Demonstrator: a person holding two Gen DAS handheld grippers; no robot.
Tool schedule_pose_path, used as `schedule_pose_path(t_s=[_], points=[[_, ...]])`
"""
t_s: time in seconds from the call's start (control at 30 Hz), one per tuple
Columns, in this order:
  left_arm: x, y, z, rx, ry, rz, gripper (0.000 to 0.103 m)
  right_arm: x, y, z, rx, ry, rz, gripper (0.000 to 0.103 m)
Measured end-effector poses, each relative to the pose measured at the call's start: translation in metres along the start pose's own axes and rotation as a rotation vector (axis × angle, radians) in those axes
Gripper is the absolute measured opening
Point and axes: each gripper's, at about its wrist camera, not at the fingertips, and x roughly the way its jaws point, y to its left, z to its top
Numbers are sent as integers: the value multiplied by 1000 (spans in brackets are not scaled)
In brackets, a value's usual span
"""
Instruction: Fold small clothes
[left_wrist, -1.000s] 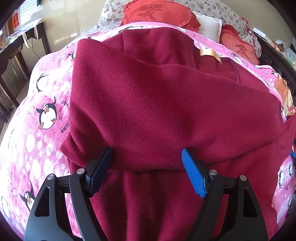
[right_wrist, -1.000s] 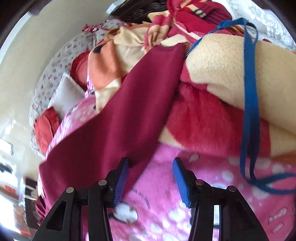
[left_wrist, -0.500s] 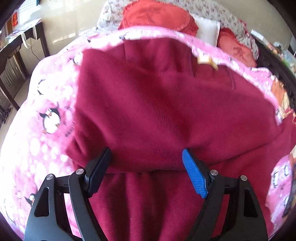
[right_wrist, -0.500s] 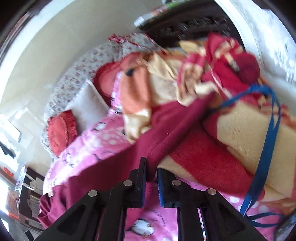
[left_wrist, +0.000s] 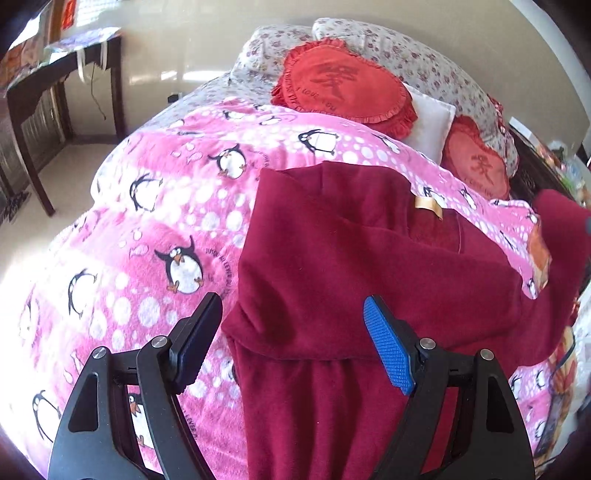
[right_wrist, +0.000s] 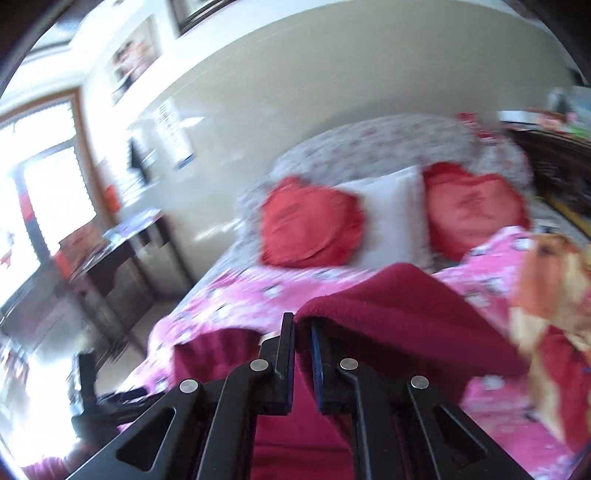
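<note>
- A maroon garment (left_wrist: 369, 266) is seen spread on a pink blanket (left_wrist: 155, 236) printed with penguins, which covers a bed.
- One layer of the garment is folded over another; a gold tag (left_wrist: 428, 205) is shown near its far edge.
- The left gripper (left_wrist: 291, 343) is held above the near fold, its jaws spread wide, with nothing caught between them.
- Its dark pad (left_wrist: 195, 339) is seen over the blanket, just beside the garment's edge; its blue pad (left_wrist: 388, 354) is seen over the fabric.
- The right gripper (right_wrist: 303, 350) is clenched on an edge of the garment (right_wrist: 399, 314), which is lifted clear of the blanket (right_wrist: 236, 299) and draped away to the right.
- The right view is blurred by motion.
- Two red cushions (left_wrist: 343, 81) (left_wrist: 476, 162) and a white pillow (left_wrist: 428, 122) between them are seen at the head of the bed.
- A dark table (left_wrist: 55, 85) is placed by the wall, beside the bed.
- An orange and cream cloth (right_wrist: 550, 291) is seen at the right of the garment.
</note>
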Motion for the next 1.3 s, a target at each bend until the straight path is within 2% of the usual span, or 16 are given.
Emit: schedule_pose_path(t_s=[0.03, 0.1, 0.17, 0.2, 0.27, 0.33, 0.4, 0.5, 0.6, 0.77, 0.8, 0.87, 0.97, 1.07, 1.17, 1.3], points=[[0, 2, 0, -14, 8, -5, 80, 21, 14, -7, -24, 49, 43, 7], [1, 7, -2, -39, 28, -11, 80, 72, 38, -31, -47, 214, 105, 10], [-1, 10, -4, -46, 31, -25, 80, 108, 48, -57, -35, 377, 126, 20], [-3, 10, -4, -40, 25, -33, 80, 113, 47, -65, -27, 392, 136, 23], [-4, 9, -5, -17, 17, -46, 80, 109, 40, -77, -24, 395, 124, 31], [-2, 2, -5, 10, 15, -59, 80, 100, 28, -82, -23, 406, 92, 33], [2, -7, -3, 32, 15, -77, 80, 86, 12, -82, -4, 394, 64, 34], [12, -21, 2, 52, 10, -68, 80, 59, -13, -73, 44, 360, 26, 44], [26, -27, 8, 43, 19, -16, 80, 31, -31, -76, 103, 327, 8, 44], [45, -31, 24, 32, -2, -15, 80, 7, -57, -81, 156, 295, -35, 46], [50, -33, 26, 33, 9, -15, 77, 5, -62, -83, 172, 297, -44, 46], [55, -37, 29, 43, 18, -21, 35, 4, -70, -85, 200, 297, -56, 46], [50, -41, 31, 62, 8, -33, 17, 1, -77, -84, 225, 278, -67, 46], [26, -36, 36, 54, -39, -78, 16, -3, -77, -77, 212, 250, -86, 46], [-1, -15, 38, 35, -123, -43, 16, -4, -77, -69, 204, 229, -100, 46], [13, 1, 28, 12, -43, -25, 16, 12, -75, -66, 173, 258, -140, 46]])
